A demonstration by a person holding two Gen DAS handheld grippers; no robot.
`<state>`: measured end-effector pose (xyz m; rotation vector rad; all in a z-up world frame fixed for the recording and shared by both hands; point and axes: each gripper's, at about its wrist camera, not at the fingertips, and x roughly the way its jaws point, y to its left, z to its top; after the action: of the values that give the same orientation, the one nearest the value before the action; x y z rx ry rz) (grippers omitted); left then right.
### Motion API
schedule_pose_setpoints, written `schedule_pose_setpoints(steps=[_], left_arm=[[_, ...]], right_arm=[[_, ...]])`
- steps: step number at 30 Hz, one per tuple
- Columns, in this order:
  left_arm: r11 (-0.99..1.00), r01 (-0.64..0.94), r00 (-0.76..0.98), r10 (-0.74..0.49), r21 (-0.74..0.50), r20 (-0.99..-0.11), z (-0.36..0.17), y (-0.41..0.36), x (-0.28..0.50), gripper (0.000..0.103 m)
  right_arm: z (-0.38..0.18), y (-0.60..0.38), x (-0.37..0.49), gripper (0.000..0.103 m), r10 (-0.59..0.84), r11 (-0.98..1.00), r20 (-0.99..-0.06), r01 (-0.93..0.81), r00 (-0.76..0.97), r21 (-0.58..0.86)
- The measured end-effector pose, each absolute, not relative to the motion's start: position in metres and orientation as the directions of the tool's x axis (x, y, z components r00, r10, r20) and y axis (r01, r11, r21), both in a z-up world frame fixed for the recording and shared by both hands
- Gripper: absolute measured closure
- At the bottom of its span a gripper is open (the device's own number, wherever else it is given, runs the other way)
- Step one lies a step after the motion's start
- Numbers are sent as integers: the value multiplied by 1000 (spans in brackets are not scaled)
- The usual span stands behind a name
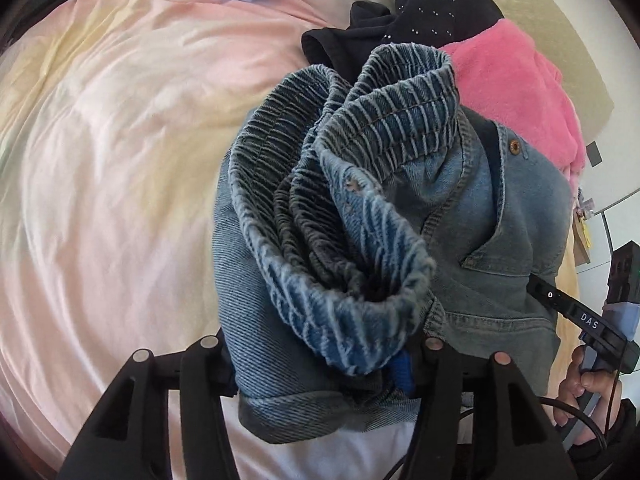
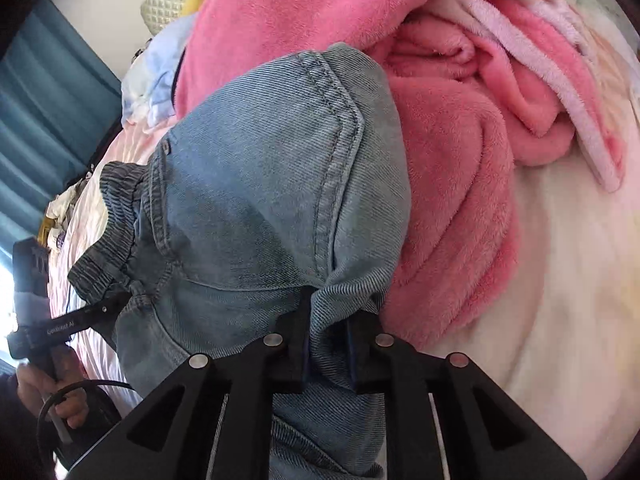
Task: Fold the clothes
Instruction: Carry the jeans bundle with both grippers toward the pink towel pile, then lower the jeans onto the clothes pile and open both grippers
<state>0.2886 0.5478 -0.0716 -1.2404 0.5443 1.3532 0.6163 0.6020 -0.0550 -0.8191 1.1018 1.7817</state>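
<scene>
Blue denim jeans (image 1: 480, 208) with a gathered elastic waistband (image 1: 360, 140) lie bunched on the bed. In the left wrist view my left gripper (image 1: 320, 372) stands wide, and a folded part of the denim fills the gap between its fingers without looking pinched. In the right wrist view my right gripper (image 2: 328, 348) is nearly closed, and a narrow ridge of the jeans (image 2: 260, 180) is squeezed between its pads. Each gripper also shows in the other's view, held in a hand: the right gripper's body (image 1: 580, 316) at the jeans' right edge, the left gripper's body (image 2: 60, 328) by the waistband.
A pink fleece garment (image 2: 460, 200) lies heaped behind and right of the jeans. A black dotted garment (image 1: 432, 4) sits beyond it. The pastel bed sheet (image 1: 120, 160) spreads to the left. A teal curtain (image 2: 48, 120) hangs past the bed's far side.
</scene>
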Motion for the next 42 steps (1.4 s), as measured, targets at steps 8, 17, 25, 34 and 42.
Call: schedule_pose_setpoints(steps=[8,17,25,34,42], left_arm=[[-276,-924,155,361,-265,-920,-57,529,285,30],[-200,-965,24,571,-168,-820,22,472,293,30],[-271,-959,-125,664,-82,-737,70,429,261,30],[-494,-867,-333,677,-69,-656,124,349,188,30],[-629,-777,-483,634,-39,-604,164,280,137,30]], right_arm=[[-32,593,630,52,325,-197,-869,-926,-372,322],[41,568,618,28,510,-270,-784,-931,-354,245],[88,579,533,28,509,-441,-722,-862,-469,250],[126,544,419,28,443,-644,-651,-724,-616,247],[169,494,315,28,342,-812,-589,-545,-733,208]])
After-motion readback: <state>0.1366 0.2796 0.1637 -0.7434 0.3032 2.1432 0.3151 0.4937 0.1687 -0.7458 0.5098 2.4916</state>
